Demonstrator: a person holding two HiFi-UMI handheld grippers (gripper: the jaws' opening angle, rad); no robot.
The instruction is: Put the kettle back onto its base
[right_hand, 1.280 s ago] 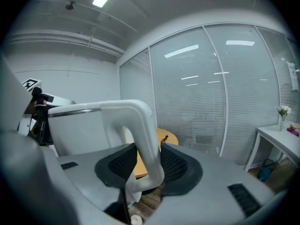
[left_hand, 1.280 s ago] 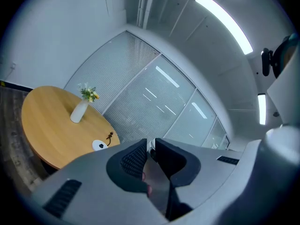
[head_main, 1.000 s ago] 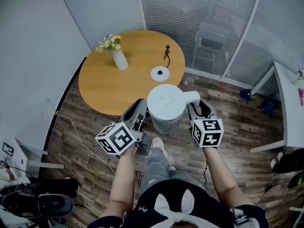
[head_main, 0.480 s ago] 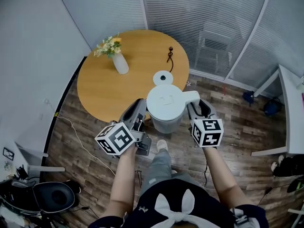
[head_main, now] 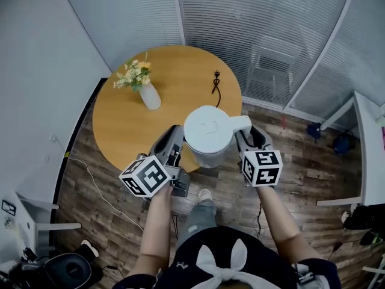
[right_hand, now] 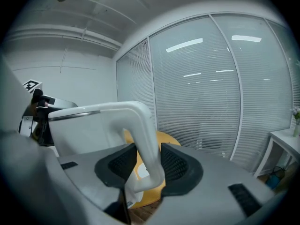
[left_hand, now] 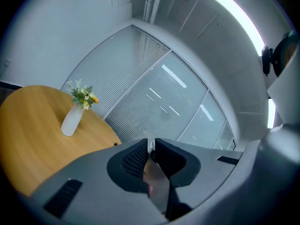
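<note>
In the head view the white kettle hangs over the near right part of the round wooden table. My right gripper is shut on its handle, with both pads pressed on the handle's upright part. Close by the kettle's left side, my left gripper has its pads almost together and nothing between them. The kettle's white wall fills the right edge of the left gripper view. From the head view the base is hidden under the kettle.
A white vase with flowers stands on the table's left part, and a black cord lies at its far right. Glass walls with blinds close the room behind. A white desk is at the right.
Both grippers and the kettle have moved forward over the table. The white round base, visible beyond the kettle before, is now covered by it.
</note>
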